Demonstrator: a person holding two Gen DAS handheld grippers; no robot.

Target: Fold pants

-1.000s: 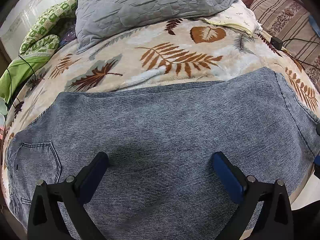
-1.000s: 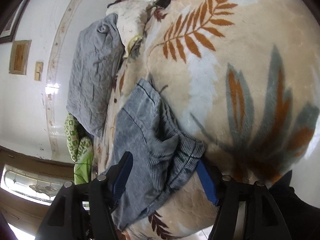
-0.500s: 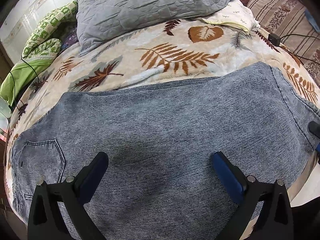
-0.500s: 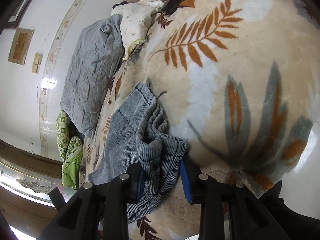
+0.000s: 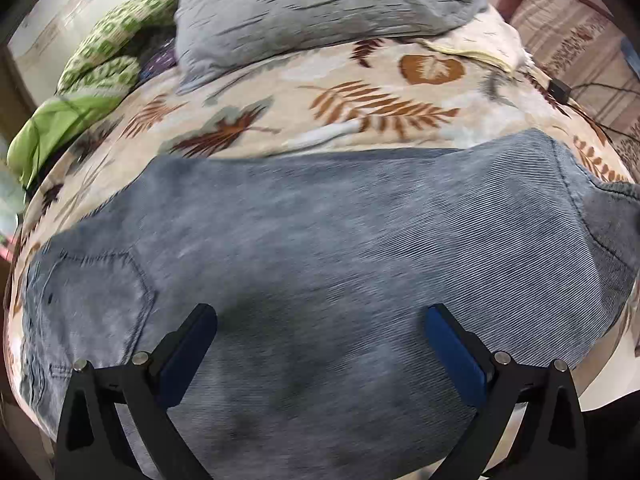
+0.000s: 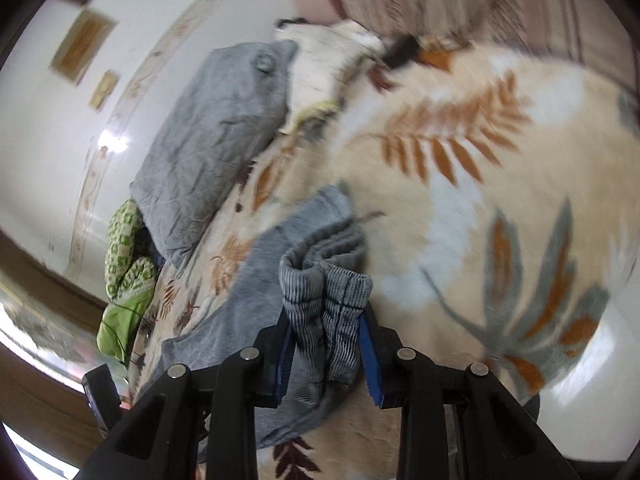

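Beyond the left tongs (image 5: 320,344) lie a grey quilt (image 5: 320,4), a green patterned cloth (image 5: 108,56) to its left, and a black plug with cable (image 5: 559,90) at far right, all on the leaf-print blanket (image 5: 360,92). Nothing blocks either tool. The pants (image 5: 340,260) lie spread across the blanket directly under the left tongs, whose jaws stand wide apart and released, gripping nothing. The right tongs (image 6: 326,354) are clenched on the bunched leg end of the pants (image 6: 324,292). A second ago these jaws stood wide around the cloth; they have since closed and raised the hem off the blanket.
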